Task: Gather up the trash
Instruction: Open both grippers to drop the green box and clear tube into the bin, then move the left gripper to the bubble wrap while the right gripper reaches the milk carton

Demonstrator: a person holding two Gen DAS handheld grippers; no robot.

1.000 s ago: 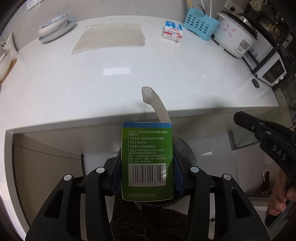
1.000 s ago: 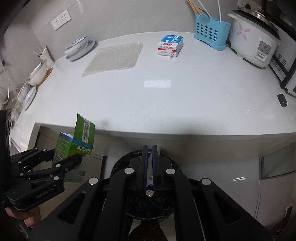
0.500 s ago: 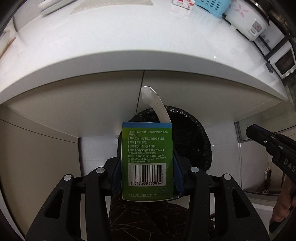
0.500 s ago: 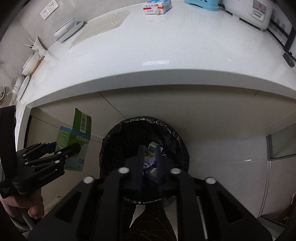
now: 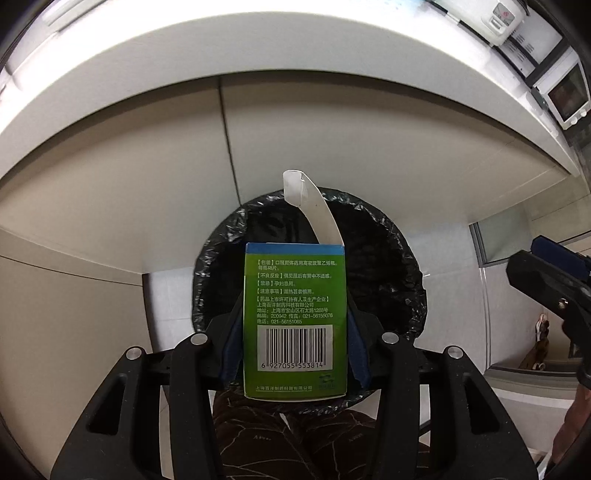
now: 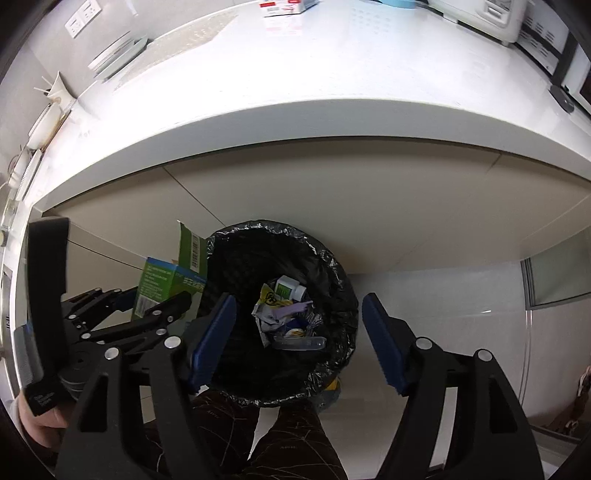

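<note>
The left gripper (image 5: 295, 332) clamped a green medicine box (image 5: 294, 321) between its blue pads, barcode side facing the camera and a white top flap (image 5: 314, 210) bent open above it. Behind the box stood a round trash bin (image 5: 402, 258) lined with a black bag, on the floor beneath the edge of a white counter (image 5: 258, 48).

From the right wrist view, the right gripper (image 6: 299, 339) hung with its jaws spread wide and nothing between them, directly above the bin's (image 6: 332, 266) mouth. Inside the bin lay a heap of trash (image 6: 284, 314): crumpled wrappers, a small white and green bottle and a clear plastic piece. The box (image 6: 162, 284), gripped by the left gripper (image 6: 155, 306), sat just beside the bin's left rim, outside it. A red and white carton (image 6: 284, 6) rested far back on the counter (image 6: 332, 74), near stacked plates (image 6: 118, 55) at the left.
</note>
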